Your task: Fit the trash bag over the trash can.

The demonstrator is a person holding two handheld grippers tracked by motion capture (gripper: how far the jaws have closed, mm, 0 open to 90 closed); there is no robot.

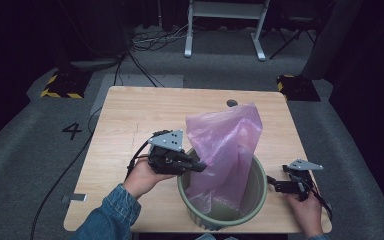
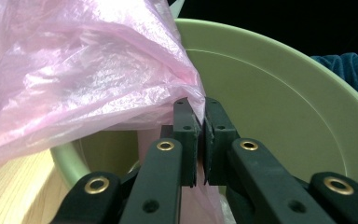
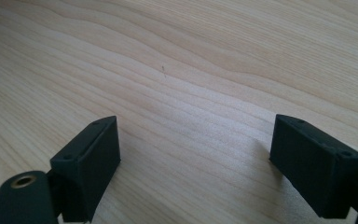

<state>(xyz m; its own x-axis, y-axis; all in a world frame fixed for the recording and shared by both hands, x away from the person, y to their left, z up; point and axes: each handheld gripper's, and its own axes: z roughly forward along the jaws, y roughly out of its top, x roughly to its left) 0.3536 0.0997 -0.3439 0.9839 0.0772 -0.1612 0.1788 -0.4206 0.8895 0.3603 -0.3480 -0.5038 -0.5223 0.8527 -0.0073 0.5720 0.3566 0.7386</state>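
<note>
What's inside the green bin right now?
The lower part of the pink plastic bag sits inside the green bin, its top rising well above the rim, pinched by the left gripper. The bag covers much of the bin's bottom.

Wood table (image 1: 130,120), grey carpet w/ black "4" (image 1: 72,131), cables (image 1: 145,70) behind.

The bag (image 1: 227,145) is translucent pink. The bin (image 1: 257,192) under it, at the desk's (image 1: 130,120) near edge, is pale olive green. The desk is light wood with fine grain. Both grippers' jaws are black; a sleeve (image 1: 112,212) is blue denim.
</note>
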